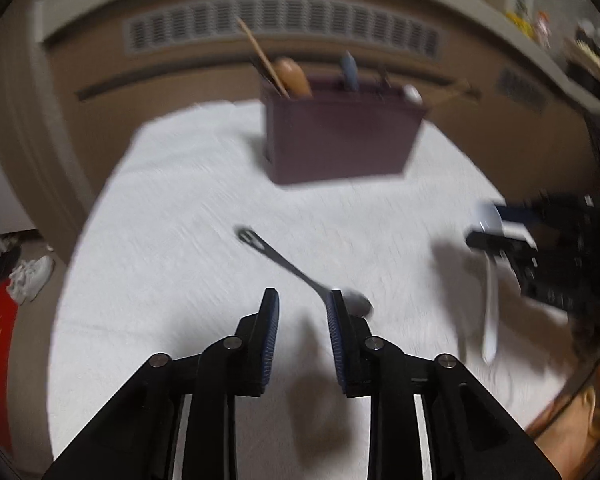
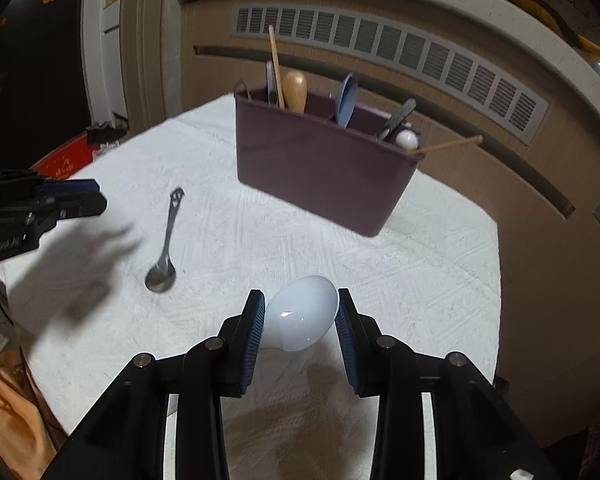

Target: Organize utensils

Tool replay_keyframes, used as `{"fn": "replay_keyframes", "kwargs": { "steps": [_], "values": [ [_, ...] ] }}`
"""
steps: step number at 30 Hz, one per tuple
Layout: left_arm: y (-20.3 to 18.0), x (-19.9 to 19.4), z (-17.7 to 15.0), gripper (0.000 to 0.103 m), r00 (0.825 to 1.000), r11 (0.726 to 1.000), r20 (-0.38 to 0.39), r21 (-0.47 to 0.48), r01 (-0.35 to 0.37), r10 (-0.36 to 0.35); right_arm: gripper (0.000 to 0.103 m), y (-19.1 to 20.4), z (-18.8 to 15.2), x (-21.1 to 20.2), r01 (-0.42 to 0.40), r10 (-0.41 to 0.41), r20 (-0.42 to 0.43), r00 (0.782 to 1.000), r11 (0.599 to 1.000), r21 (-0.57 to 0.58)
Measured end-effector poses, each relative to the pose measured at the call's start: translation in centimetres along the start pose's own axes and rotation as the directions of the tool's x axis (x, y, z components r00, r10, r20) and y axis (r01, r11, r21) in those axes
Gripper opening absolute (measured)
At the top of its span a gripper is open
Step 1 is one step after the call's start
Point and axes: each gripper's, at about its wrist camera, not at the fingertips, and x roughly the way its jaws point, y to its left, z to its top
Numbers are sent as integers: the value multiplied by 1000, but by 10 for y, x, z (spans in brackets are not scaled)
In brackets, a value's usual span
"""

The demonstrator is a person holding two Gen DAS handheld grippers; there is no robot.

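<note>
The right gripper (image 2: 300,316) is closed on the bowl of a white spoon (image 2: 302,314), lifted off the surface (image 2: 420,264). The left gripper (image 1: 304,308), part-open and empty, sits nearest the metal spoon (image 2: 164,248), whose handle runs away toward the maroon organizer (image 2: 320,172) beyond.

1. The white spoon (image 2: 302,318) between the right claw (image 2: 300,312) pads looks like glossy, smooth plastic or ceramic; which one cannot be told.
2. The metal spoon (image 2: 165,256), left of that claw, has a dull grey sheen.
3. The worktop cloth (image 2: 400,264) under both claws is white, matt and rough-textured.
4. The caddy (image 2: 320,172) beyond the claws looks like matt maroon plastic.
5. In it stand a smooth wooden handle (image 2: 295,90) and a thin wooden stick (image 2: 275,64).
6. The claw pads (image 2: 256,332) are ribbed blue; the arms are matt black.
</note>
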Motion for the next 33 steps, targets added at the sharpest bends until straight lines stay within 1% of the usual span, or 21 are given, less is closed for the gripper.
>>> {"fn": "replay_keyframes", "kwargs": {
  "steps": [1, 2, 4, 6, 7, 8, 10, 12, 13, 15, 16, 18, 19, 20, 21, 22, 25, 28, 30, 31, 33],
  "values": [
    [-3, 9, -2, 29, 1000, 1000, -28, -4, 10, -10, 34, 0, -2, 4, -2, 2, -12, 1000, 1000, 2],
    [-3, 14, -1, 30, 999, 1000, -41, -23, -1, 0, 34, 1, -4, 8, -11, 11, -26, 1000, 1000, 6],
    [11, 26, 7, 30, 998, 992, -49, -124, -36, 30, 34, 2, -7, 12, -24, 24, -38, 999, 1000, 12],
    [33, 35, 17, 39, 997, 970, -55, -234, -70, 59, 34, 2, -10, 15, -33, 33, -43, 999, 999, 15],
    [42, 40, 24, 40, 995, 954, -60, -285, -91, 77, 34, 2, -11, 15, -34, 35, -43, 998, 999, 14],
    [48, 46, 30, 40, 994, 943, -65, -314, -107, 91, 34, 1, -12, 15, -34, 35, -42, 998, 999, 13],
    [51, 60, 42, 40, 989, 933, -78, -331, -143, 124, 34, 1, -14, 18, -27, 28, -38, 999, 1000, 11],
    [50, 74, 52, 40, 980, 924, -102, -329, -194, 169, 34, 1, -15, 25, -28, 28, -38, 999, 999, 19],
    [48, 84, 58, 40, 971, 914, -123, -329, -236, 207, 34, 0, -15, 29, -25, 26, -41, 999, 999, 24],
    [48, 95, 62, 40, 956, 898, -151, -331, -289, 252, 34, 1, -16, 34, -15, 16, -49, 999, 999, 31],
    [45, 100, 66, 41, 949, 890, -146, -330, -314, 280, 34, 0, -16, 36, -10, 11, -50, 999, 999, 33],
    [39, 106, 70, 42, 942, 894, -133, -299, -333, 307, 34, -1, -17, 37, -7, 9, -48, 999, 999, 40],
    [35, 107, 70, 40, 945, 903, -118, -279, -326, 304, 34, -3, -17, 36, -9, 11, -46, 999, 999, 44],
    [33, 107, 70, 32, 948, 912, -102, -262, -317, 300, 34, -4, -18, 35, -10, 12, -43, 999, 999, 47],
    [31, 106, 69, 18, 954, 922, -84, -245, -301, 289, 34, -5, -18, 35, -10, 12, -41, 999, 999, 49],
    [29, 104, 66, 17, 967, 937, -57, -239, -256, 250, 34, -6, -18, 35, -11, 13, -41, 999, 999, 50],
    [30, 90, 56, 17, 983, 954, 16, -243, -174, 183, 34, -7, -19, 33, -15, 17, -33, 999, 998, 57],
    [28, 65, 48, 17, 981, 962, 85, -229, -150, 174, 34, -9, -17, 25, -19, 19, -3, 1000, 998, 52],
    [24, 41, 45, 17, 976, 967, 144, -221, -128, 162, 32, -10, -13, 18, -18, 17, 22, 1000, 999, 47],
    [21, 30, 46, 17, 971, 970, 179, -209, -122, 161, 30, -10, -11, 15, -14, 12, 32, 999, 999, 44],
    [10, 4, 47, 17, 951, 977, 255, -167, -134, 174, 29, -10, -4, 5, -2, 0, 62, 998, 999, 35]
  ]
}}
